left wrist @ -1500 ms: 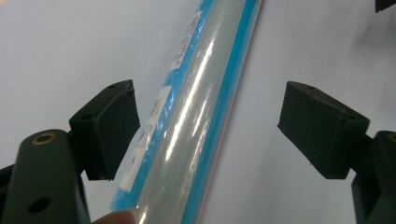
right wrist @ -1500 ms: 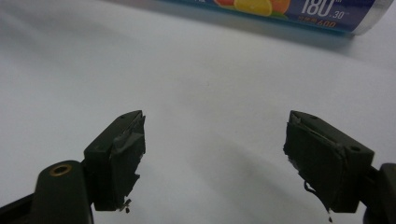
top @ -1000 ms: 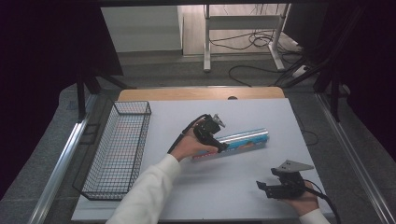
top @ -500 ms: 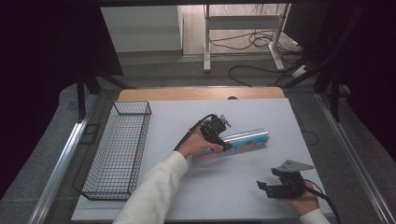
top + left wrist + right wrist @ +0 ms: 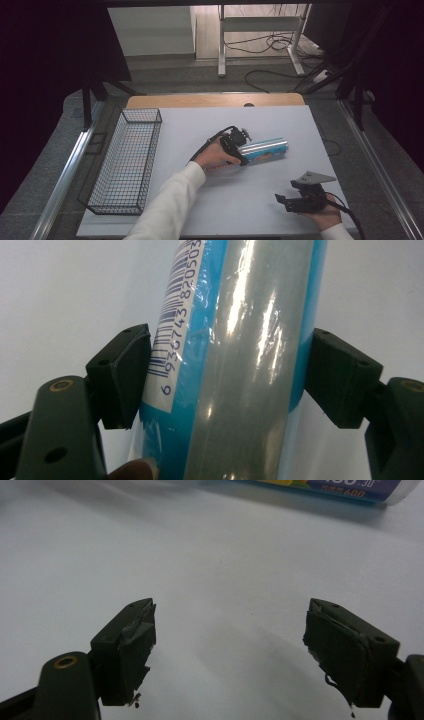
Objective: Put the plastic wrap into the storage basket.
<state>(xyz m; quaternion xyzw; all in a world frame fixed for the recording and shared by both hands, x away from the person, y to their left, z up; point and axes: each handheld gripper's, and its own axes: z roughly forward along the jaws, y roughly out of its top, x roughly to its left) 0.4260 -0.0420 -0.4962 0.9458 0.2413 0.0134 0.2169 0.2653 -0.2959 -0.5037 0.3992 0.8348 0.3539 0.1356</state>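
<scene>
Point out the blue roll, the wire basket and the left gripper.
Blue roll (image 5: pixel 240 355), left gripper view, on its clear-wrapped middle.
Wire basket (image 5: pixel 142 111), high view, on its far rim.
Left gripper (image 5: pixel 241 149), high view, at its jaws, which have just been closing around the roll.

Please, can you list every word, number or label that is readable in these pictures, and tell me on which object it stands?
"6 936743 820503": barcode number on the white label of the blue plastic-wrapped roll, seen in the left gripper view; the final digits run off the frame edge, so it may be incomplete.
"30" and "600": on the same roll's end in the right gripper view; the small characters beside them are too blurred to read.
High view: the roll's print is too small to read.
</scene>
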